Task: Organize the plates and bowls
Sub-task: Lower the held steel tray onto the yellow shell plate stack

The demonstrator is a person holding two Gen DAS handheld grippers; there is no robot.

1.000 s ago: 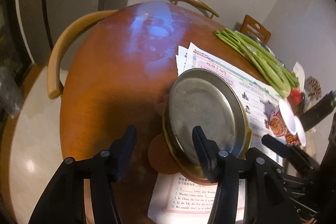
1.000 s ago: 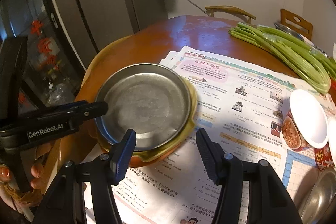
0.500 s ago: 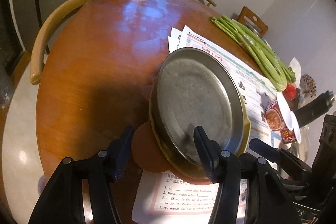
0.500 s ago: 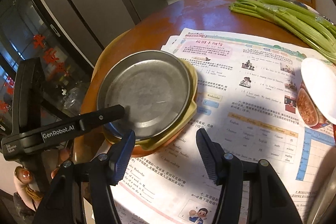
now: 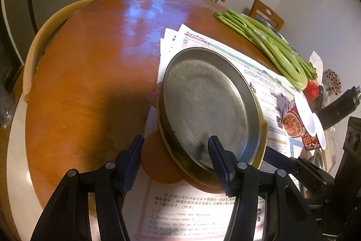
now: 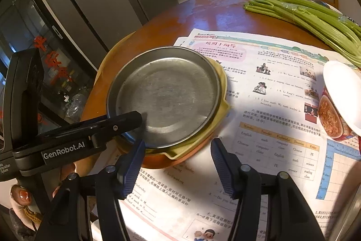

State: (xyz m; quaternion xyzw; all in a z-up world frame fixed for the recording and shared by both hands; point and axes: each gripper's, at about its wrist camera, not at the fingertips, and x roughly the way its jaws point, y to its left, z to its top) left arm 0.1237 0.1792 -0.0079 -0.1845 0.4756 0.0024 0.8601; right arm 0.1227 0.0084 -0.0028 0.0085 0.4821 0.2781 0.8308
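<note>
A round metal plate point(image 5: 207, 103) point(image 6: 167, 94) lies on top of a yellow dish point(image 6: 222, 92) and an orange plate point(image 5: 158, 164) point(image 6: 158, 162), stacked on printed sheets on the round wooden table point(image 5: 90, 73). My left gripper point(image 5: 176, 157) is open; its right finger reaches over the metal plate's near rim and its left finger is outside the stack. It also shows in the right wrist view, where one finger point(image 6: 126, 120) lies over the plate. My right gripper point(image 6: 177, 162) is open and empty, just in front of the stack.
Celery stalks point(image 5: 266, 46) point(image 6: 311, 17) lie across the far right of the table. Noodle cups with white lids point(image 5: 297, 119) point(image 6: 338, 101) stand right of the stack. A dark bottle point(image 5: 338, 105) is at the far right. Wooden chairs point(image 5: 38, 46) ring the table; a fridge point(image 6: 90, 1) stands behind.
The left gripper has closed in on the stack, with its right finger now further over the metal plate's rim. The right gripper has dropped slightly nearer the stack. Both stay open.
</note>
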